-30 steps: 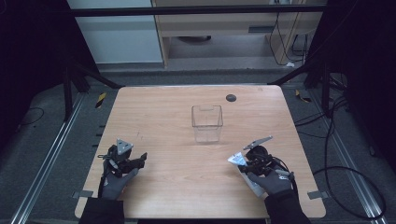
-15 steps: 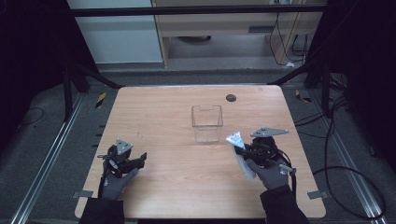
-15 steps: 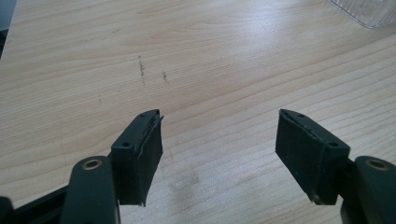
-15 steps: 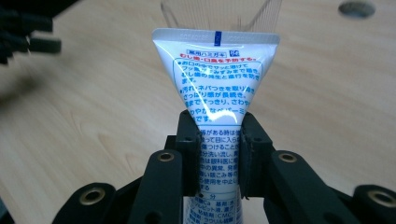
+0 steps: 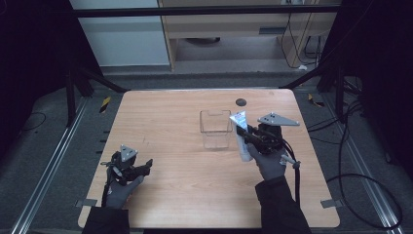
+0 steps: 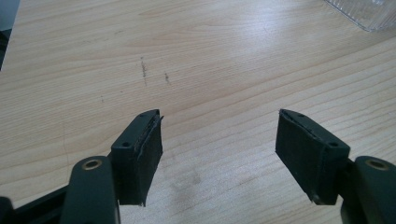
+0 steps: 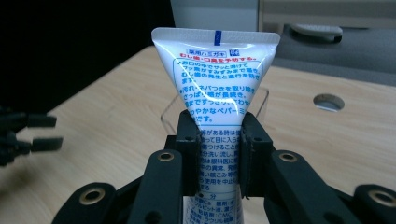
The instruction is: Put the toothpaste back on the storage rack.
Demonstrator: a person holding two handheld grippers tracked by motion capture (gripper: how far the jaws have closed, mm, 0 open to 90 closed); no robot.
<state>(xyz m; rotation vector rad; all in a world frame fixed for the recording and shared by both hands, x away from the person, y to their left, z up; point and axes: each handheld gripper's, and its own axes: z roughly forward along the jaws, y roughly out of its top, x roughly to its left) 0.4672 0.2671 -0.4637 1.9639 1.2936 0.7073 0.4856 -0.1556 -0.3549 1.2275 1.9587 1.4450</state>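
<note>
My right tongs (image 7: 218, 161) clamp the tube (image 7: 217, 100) mid-body: light, soft, slick, so I'd grip gently near the cap. Left tongs (image 6: 219, 156) open, empty. Box (image 5: 215, 127) beside it.

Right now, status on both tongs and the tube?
Right tongs shut on toothpaste tube, raised beside clear bin. Left tongs open, empty, low over table. Nothing in the way.

Glossy plastic tube (image 7: 215, 88); clear plastic box (image 5: 215, 127); matt wood-grain table (image 5: 165, 122).
</note>
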